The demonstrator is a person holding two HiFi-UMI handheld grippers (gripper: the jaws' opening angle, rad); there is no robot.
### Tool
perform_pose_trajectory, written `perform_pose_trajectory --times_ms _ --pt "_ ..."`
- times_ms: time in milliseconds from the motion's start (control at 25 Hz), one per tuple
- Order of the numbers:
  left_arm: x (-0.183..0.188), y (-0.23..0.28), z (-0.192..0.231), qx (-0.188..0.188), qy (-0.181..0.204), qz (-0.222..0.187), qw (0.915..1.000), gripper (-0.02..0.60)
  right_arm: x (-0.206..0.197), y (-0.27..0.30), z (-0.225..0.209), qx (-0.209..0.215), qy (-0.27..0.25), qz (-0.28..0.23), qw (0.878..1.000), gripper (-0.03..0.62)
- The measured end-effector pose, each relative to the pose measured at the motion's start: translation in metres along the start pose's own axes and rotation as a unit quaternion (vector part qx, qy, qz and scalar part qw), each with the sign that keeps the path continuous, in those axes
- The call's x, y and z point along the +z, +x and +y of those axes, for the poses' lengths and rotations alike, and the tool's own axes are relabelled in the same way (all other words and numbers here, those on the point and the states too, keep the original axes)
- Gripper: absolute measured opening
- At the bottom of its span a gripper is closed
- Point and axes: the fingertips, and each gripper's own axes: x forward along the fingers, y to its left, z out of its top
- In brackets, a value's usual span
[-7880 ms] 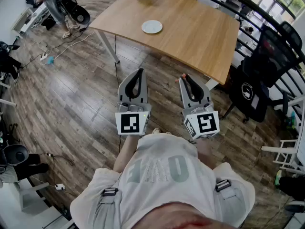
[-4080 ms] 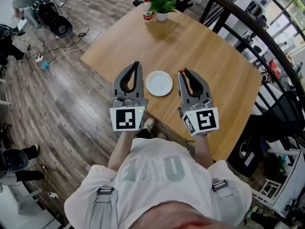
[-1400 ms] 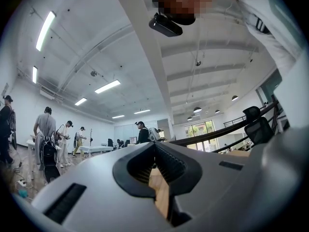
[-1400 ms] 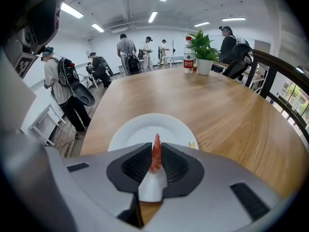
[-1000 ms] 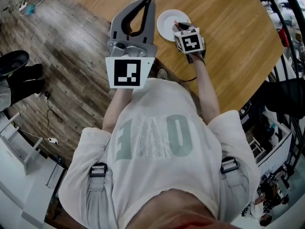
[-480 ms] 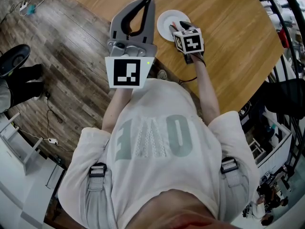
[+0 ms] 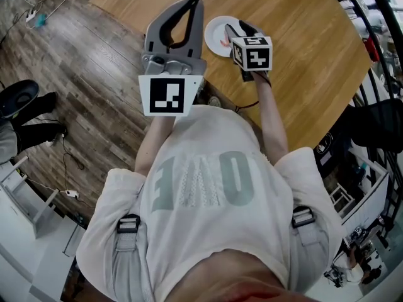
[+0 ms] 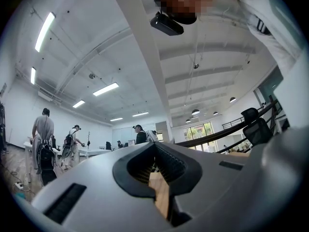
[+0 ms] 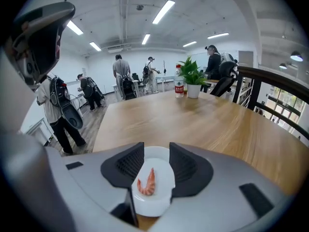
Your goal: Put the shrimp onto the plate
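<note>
**Item 1: shrimp** (image 9: 147,182). One piece, orange-pink. The body is curved, with the thicker end hooked at the lower left and the rest tapering to a thin point at the top. It lies flat on the plate, a little left of the plate's middle, in the lower centre of the right gripper view. In the head view it is a small pink mark (image 7: 225,41) in the upper centre, too small for detail.

**Item 2: plate** (image 9: 163,170). Small, round and plain white with a shallow rim. It stands on the table near the table's near edge, and holds the shrimp alone. In the head view (image 7: 213,30) it lies between the two grippers' tips and is partly covered by the right one.

**Item 3: right gripper** (image 9: 155,162). The jaws have just been opening. The ribbed black pads now stand wide apart and press on nothing. Plate and shrimp show through the gap below, clear of both pads. In the head view (image 7: 237,27) the gripper is in the upper centre, tilted down over the plate.

**Item 4: left gripper** (image 8: 155,148). The jaw tips are together and grip nothing. Only a strip of wood shows through the loop between the pads. In the head view (image 7: 194,2) it sits just left of the plate.

**Item 5: table** (image 9: 203,124). Light wood top. A potted plant (image 9: 192,76) and a bottle (image 9: 179,86) stand at its far end.
</note>
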Motion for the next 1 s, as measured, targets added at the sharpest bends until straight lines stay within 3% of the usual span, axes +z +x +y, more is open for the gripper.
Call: perform_pose_trajectory --times_ms 160,280,440,720,1000 --pt "0.005 0.000 -0.002 -0.006 0.007 -0.007 0.9999 0.009 0.039 -0.018 -0.003 -0.017 0.013 -0.070 0.997 0.149" --pt "0.007 0.000 -0.002 -0.008 0.008 -0.009 0.9999 0.009 0.069 -0.036 -0.004 -0.033 0.009 -0.115 0.993 0.058" --pt "0.011 -0.002 -0.003 -0.012 0.014 -0.009 0.9998 0.009 0.110 -0.071 0.004 -0.024 0.020 -0.187 0.982 0.025" --pt "0.017 -0.006 -0.003 -0.012 0.010 -0.019 0.9997 0.009 0.177 -0.158 0.028 -0.038 -0.041 -0.327 0.943 0.020" --pt "0.038 -0.007 -0.005 -0.015 0.008 -0.042 0.9990 0.009 0.195 -0.223 0.053 -0.056 -0.084 -0.412 0.906 0.020"
